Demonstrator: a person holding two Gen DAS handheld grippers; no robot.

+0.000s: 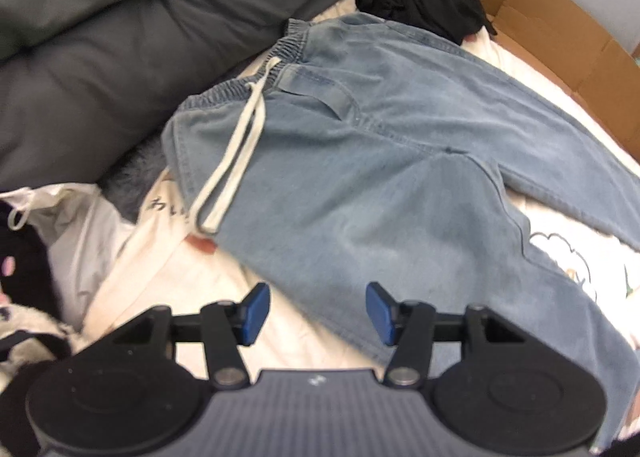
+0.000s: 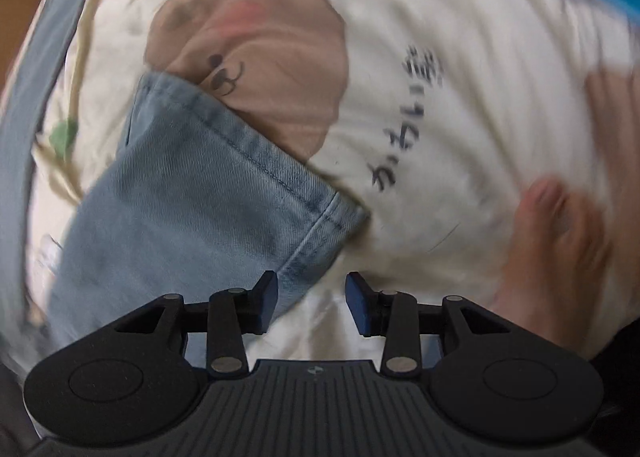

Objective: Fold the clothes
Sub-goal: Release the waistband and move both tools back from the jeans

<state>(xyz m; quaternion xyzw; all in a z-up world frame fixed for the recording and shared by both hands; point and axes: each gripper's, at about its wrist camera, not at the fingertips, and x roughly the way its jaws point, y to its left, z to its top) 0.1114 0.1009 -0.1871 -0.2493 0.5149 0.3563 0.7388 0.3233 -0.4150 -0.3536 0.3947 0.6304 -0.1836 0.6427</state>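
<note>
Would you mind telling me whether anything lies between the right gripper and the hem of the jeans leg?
Nothing visible does. The right gripper is open just beside the hem of the jeans, with only the cream printed sheet beneath. A bare foot rests off to the side.

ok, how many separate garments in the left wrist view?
2 that I can tell: light blue denim drawstring trousers spread across the cream printed bedsheet, and a crumpled black garment beyond their waistband by the cardboard box. More may be hidden.
</note>
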